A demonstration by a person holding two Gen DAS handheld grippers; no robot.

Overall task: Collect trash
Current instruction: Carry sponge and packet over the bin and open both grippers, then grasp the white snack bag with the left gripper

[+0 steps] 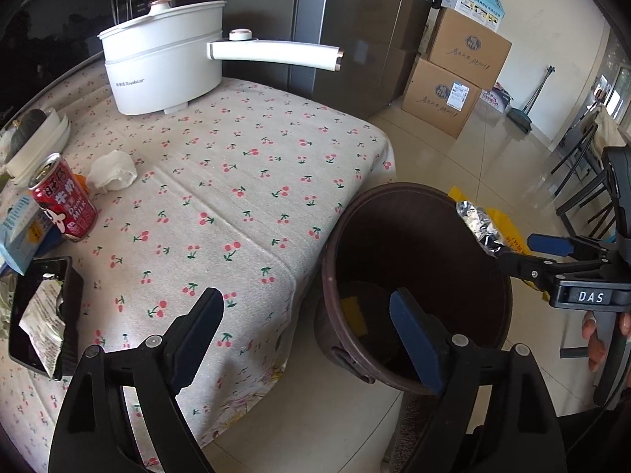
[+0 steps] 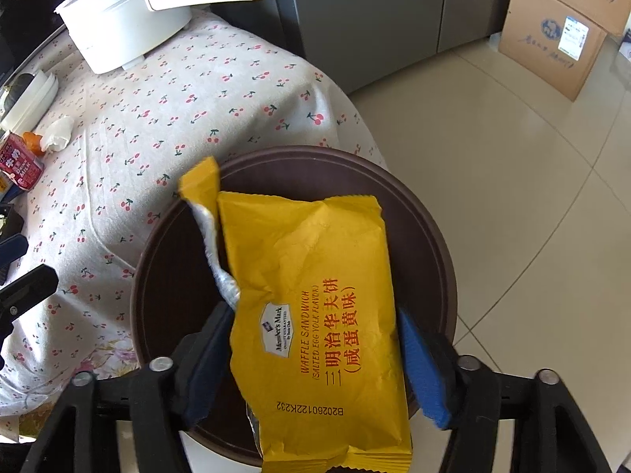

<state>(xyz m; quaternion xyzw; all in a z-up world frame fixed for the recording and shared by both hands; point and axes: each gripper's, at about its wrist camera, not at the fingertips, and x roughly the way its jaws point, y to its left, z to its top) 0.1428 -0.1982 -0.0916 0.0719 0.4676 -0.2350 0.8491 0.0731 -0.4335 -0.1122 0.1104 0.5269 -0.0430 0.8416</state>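
The worktop [image 1: 244, 181], under a cherry-print cloth, carries a white electric pot [image 1: 161, 59], a red milk can [image 1: 65, 201] and a crumpled tissue [image 1: 112, 171]. Beside its edge, on the floor, stands the brown trash bin [image 1: 414, 378]. Over the bin's mouth hangs the yellow wafer wrapper [image 2: 315, 315], between the pads of my right tongs [image 2: 315, 370]; the right pad stands clear of it, the grip slack. My left tongs [image 1: 307, 335] are spread wide, empty, above the worktop's edge and the bin's rim.
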